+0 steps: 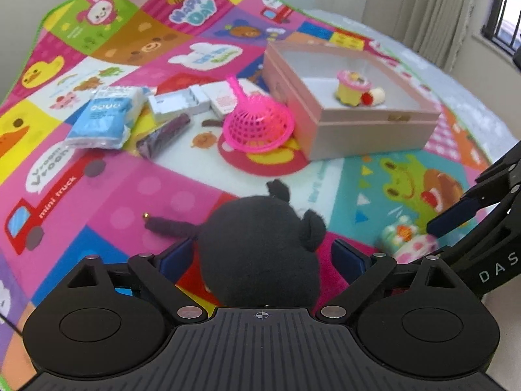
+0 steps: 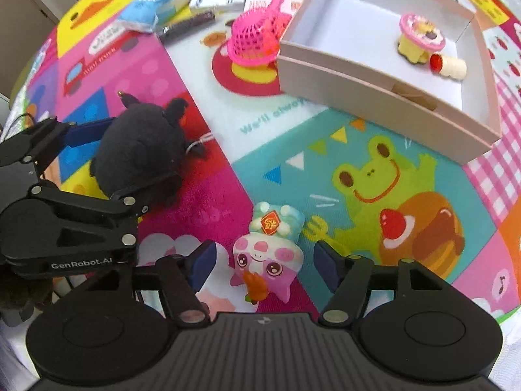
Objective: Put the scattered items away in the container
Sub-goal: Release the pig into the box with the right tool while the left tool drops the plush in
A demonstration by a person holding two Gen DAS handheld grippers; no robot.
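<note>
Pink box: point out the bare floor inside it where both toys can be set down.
Inside the pink box, the near and left floor is bare, bordered by the front wall and left wall. The far right corner is crowded: a yellow cake toy and a small roll with a red end sit there.

Play mat (image 1: pixel 182 189) read "Happy Day", "Vroom Vroom", "mini truck"; left tool (image 2: pixel 107 166) read "GenRobot.AI" (right tool (image 1: pixel 456 215): "DAS", cut off).

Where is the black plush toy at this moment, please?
The black plush toy sits between the fingers of the left gripper on the play mat, left of the pink-and-white figurine and well short of the pink box.
</note>
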